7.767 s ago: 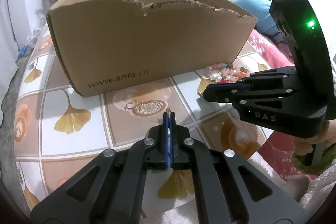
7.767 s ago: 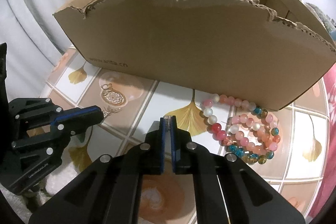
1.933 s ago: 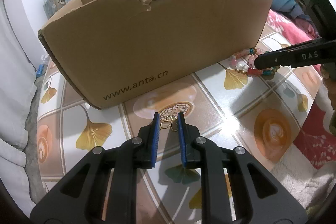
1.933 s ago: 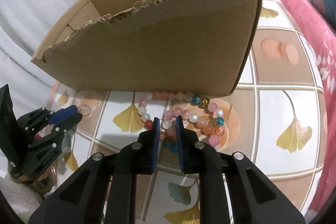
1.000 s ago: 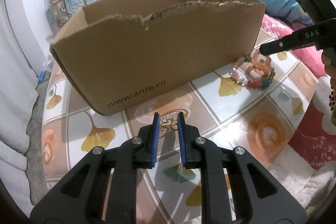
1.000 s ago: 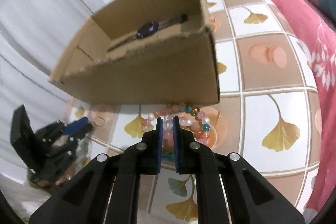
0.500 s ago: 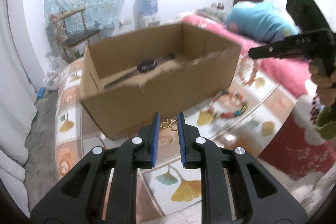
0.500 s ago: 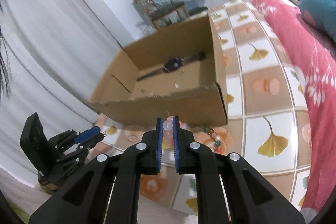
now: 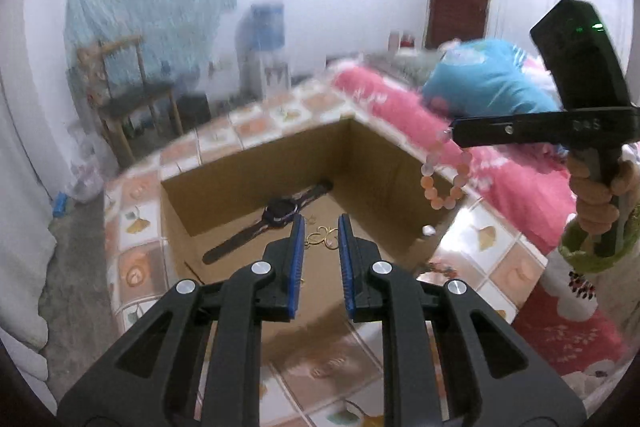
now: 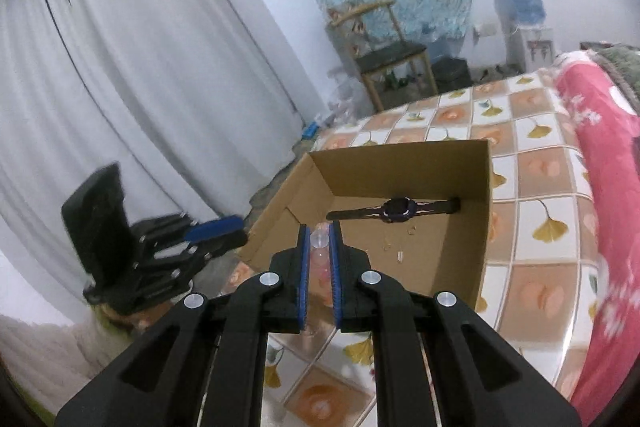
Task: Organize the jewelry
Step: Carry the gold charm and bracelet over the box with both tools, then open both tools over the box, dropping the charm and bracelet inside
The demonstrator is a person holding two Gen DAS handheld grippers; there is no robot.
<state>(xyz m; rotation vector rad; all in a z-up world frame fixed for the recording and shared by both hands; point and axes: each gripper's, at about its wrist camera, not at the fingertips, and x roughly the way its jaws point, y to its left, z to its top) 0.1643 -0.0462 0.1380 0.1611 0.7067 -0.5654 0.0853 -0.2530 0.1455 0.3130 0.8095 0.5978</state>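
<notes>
- We hold both pieces above the box (image 9: 256, 167), mid-carry.
- Left hand-held gripper (image 9: 321, 227) clamps the gold charm (image 9: 320, 235).
- Right hand-held gripper (image 10: 319, 233) clamps the bracelet (image 9: 444, 175), dangling beneath it.
- Next: release over the box floor, beside the watch (image 10: 396, 209).

My gold trinket (image 9: 322, 238) is too small to identify; small bits (image 10: 400, 247) in the box (image 10: 482, 227) are unclear.
</notes>
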